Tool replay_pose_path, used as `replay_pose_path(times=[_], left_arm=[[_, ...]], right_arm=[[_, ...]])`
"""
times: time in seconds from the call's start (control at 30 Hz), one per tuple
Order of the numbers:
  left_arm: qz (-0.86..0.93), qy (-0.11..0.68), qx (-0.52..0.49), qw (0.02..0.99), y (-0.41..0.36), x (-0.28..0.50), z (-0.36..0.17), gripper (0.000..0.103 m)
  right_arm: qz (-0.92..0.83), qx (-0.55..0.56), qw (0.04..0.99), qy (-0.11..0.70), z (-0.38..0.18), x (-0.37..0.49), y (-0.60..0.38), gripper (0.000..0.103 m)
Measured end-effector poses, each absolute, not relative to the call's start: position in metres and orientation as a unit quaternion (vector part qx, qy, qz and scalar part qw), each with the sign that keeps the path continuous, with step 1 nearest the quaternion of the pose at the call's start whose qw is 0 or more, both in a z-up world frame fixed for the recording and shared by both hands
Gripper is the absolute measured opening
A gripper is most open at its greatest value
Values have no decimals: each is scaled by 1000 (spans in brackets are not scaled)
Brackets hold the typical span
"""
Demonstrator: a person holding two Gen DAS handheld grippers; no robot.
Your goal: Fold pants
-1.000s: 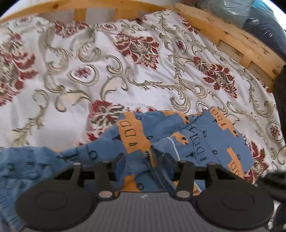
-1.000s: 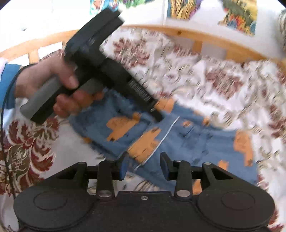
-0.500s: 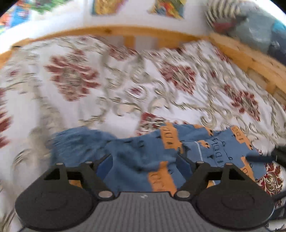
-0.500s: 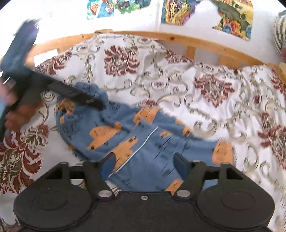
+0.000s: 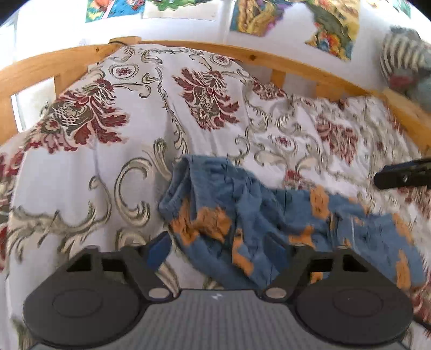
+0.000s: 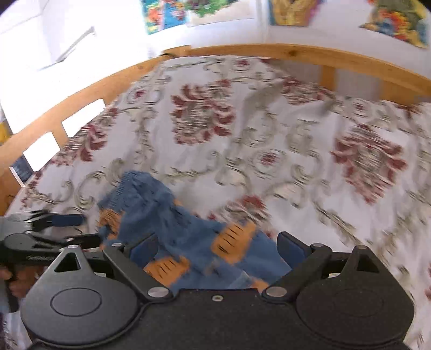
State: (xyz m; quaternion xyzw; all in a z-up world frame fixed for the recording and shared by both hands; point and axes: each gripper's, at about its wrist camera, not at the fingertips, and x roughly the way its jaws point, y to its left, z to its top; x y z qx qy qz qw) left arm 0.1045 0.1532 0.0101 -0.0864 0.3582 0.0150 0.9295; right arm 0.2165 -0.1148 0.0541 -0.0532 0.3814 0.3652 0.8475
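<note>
The blue pants with orange patches [image 5: 269,215] lie crumpled on the floral bedspread [image 5: 80,175]; in the right wrist view they show low in the middle [image 6: 183,231]. My left gripper [image 5: 215,250] is open and empty, its jaws wide apart just above the near edge of the pants. My right gripper [image 6: 218,247] is open and empty, its jaws spread over the pants. The right gripper's tip shows at the right edge of the left wrist view [image 5: 404,177]. The left gripper shows at the left edge of the right wrist view [image 6: 48,231].
A wooden bed rail [image 5: 269,58] runs round the far side of the bed, also in the right wrist view [image 6: 296,52]. Colourful pictures [image 5: 269,13] hang on the white wall. A striped bundle [image 5: 404,64] sits at the far right.
My left gripper has let go of the pants and opened wide. My right gripper has opened wider too. Both have swung so the pants now lie in a heap before them.
</note>
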Motion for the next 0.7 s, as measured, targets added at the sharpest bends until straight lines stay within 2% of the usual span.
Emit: replay_pose_path(times=[0.07, 0.3, 0.4, 0.43, 0.57, 0.7], left_arm=[[13, 365, -107, 925, 161, 114, 8, 64], [8, 379, -145, 914, 170, 129, 0, 47], [19, 394, -159, 905, 177, 138, -6, 28], [28, 402, -162, 901, 180, 141, -8, 13], [37, 418, -171, 891, 190, 146, -10, 5], [51, 407, -140, 901, 190, 143, 4, 4]], right_arm=[[403, -66, 828, 385, 53, 234, -92, 95], [482, -69, 754, 441, 35, 299, 7, 91], [497, -78, 730, 462, 22, 313, 40, 86], [498, -83, 726, 466, 17, 316, 48, 86], [497, -73, 721, 477, 5, 323, 58, 86], [500, -67, 719, 477, 1, 324, 54, 87]])
